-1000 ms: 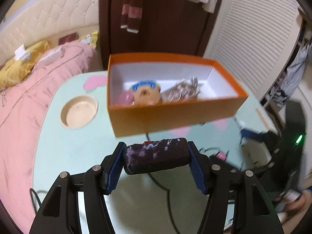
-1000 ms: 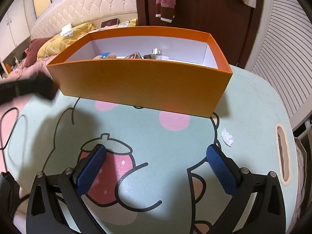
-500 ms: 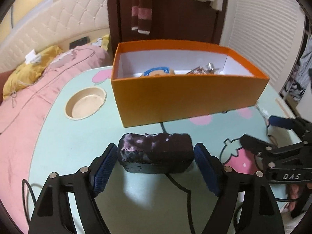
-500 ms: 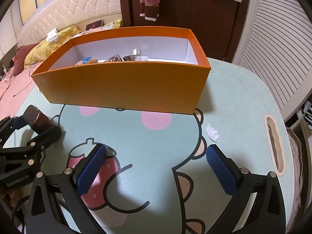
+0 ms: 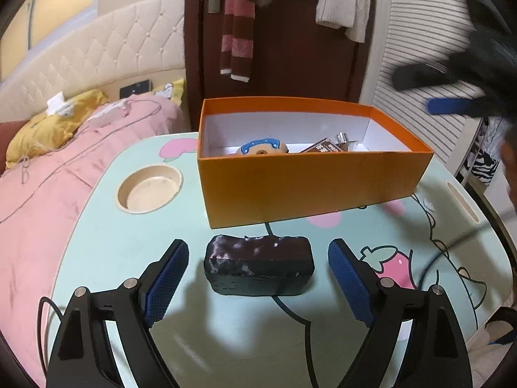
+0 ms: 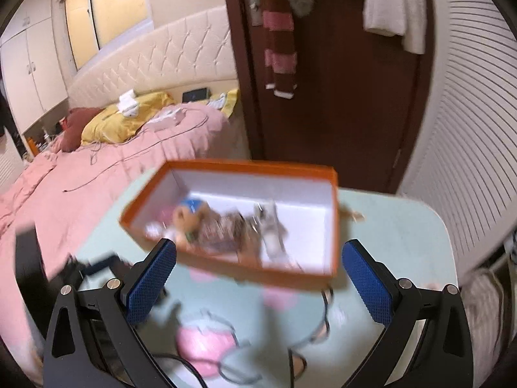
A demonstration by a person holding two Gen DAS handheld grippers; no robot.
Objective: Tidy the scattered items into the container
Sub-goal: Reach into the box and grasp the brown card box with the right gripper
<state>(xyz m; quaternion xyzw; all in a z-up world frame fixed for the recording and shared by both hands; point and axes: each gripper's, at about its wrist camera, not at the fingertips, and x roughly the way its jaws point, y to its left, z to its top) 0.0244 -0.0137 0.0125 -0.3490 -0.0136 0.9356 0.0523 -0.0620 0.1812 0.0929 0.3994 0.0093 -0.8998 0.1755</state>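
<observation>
A dark purple pouch [image 5: 260,265] lies on the mint cartoon table [image 5: 106,245] just in front of the orange box [image 5: 310,187]. My left gripper [image 5: 258,278] is open, its blue pads on either side of the pouch and clear of it. The box holds a small plush toy [image 5: 261,147] and keys with a brown tag [image 5: 329,145]. My right gripper [image 6: 258,278] is open and empty, raised above the table and looking down on the box [image 6: 232,258]; that view is blurred. The right gripper also shows blurred at the upper right of the left wrist view [image 5: 452,97].
A round cup recess [image 5: 148,190] sits in the table left of the box. A slot handle [image 5: 462,200] is at the table's right edge. A pink bed [image 5: 38,181] lies to the left, a brown door [image 5: 290,48] behind.
My left gripper set the pouch on the table, opened and drew back a little. My right gripper rose from table height to above the box.
</observation>
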